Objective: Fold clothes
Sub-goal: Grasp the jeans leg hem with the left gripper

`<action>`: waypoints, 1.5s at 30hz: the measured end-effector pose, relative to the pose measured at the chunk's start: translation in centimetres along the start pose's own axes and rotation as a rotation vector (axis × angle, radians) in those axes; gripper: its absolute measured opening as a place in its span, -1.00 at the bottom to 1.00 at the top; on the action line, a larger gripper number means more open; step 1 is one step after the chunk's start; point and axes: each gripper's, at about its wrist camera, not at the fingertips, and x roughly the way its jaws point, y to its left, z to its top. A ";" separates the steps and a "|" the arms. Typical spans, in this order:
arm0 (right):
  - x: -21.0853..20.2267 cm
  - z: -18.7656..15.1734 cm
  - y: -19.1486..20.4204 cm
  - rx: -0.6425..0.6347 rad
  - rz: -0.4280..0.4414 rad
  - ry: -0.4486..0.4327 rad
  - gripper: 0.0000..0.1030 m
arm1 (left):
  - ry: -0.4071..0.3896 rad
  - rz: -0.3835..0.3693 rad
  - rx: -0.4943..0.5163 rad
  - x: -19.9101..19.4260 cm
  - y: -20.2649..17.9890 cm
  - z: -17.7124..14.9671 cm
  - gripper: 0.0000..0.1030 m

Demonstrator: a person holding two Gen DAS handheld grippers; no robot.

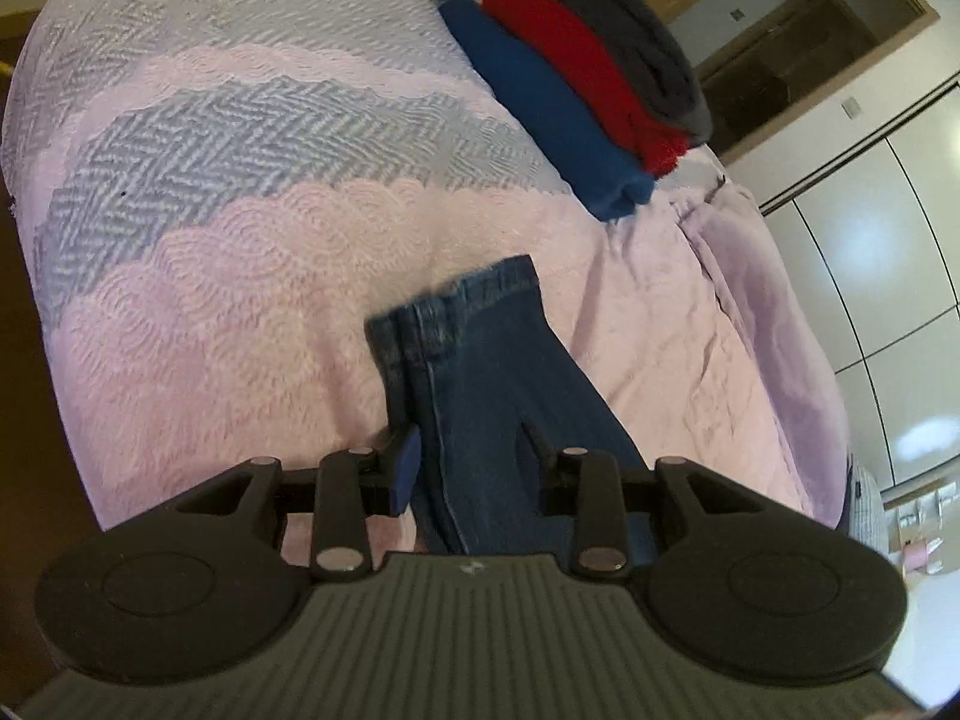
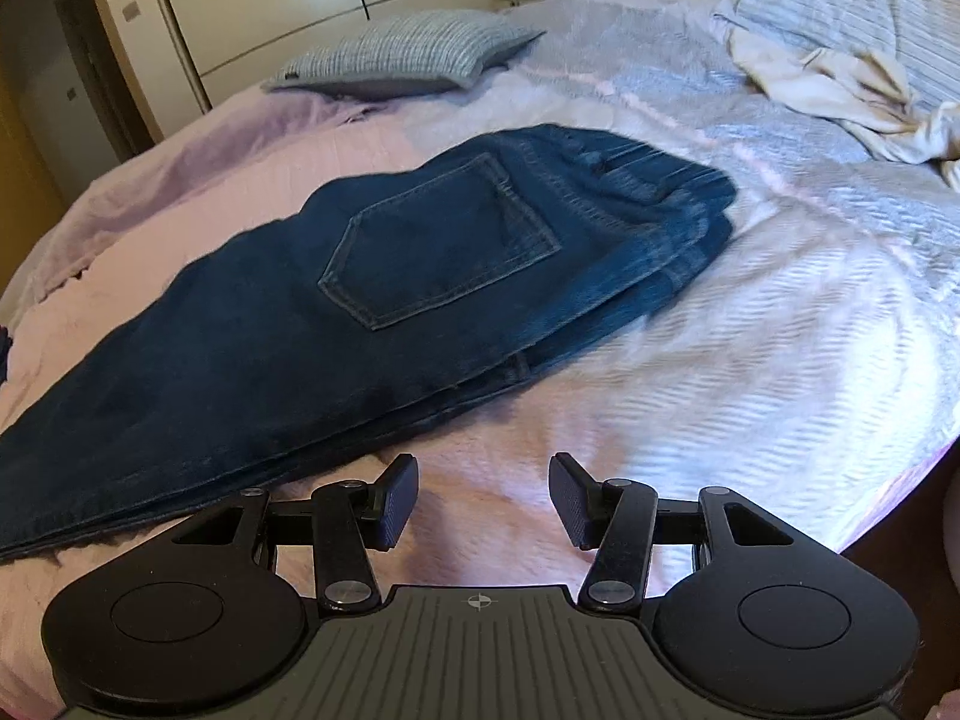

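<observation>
Dark blue jeans (image 2: 420, 252) lie folded lengthwise on the pink and grey bedspread (image 2: 750, 330), back pocket up, waistband to the right. My right gripper (image 2: 483, 501) is open and empty, just in front of the jeans' near edge. In the left wrist view my left gripper (image 1: 474, 462) has the leg end of the jeans (image 1: 480, 372) between its fingers and holds it above the bedspread (image 1: 240, 330); the hem hangs forward. The right finger is mostly hidden by denim.
A stack of folded clothes, blue, red (image 1: 588, 72) and dark grey, sits at the far edge of the bed. A grey pillow (image 2: 408, 54) and a crumpled cream garment (image 2: 840, 90) lie at the head. Wardrobe doors (image 1: 870, 276) stand beside the bed.
</observation>
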 end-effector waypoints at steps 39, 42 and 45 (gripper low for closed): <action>2.9 0.5 3.7 -0.077 -0.035 0.054 0.01 | 0.005 -0.083 0.036 2.0 1.6 -4.7 -0.57; 2.8 0.5 3.1 -0.057 -0.044 0.051 0.01 | -0.037 -0.073 0.081 2.2 0.6 -4.9 -0.59; 2.8 0.6 2.6 -0.043 -0.045 0.051 0.01 | -0.075 -0.011 0.225 1.9 -0.9 -5.5 -0.88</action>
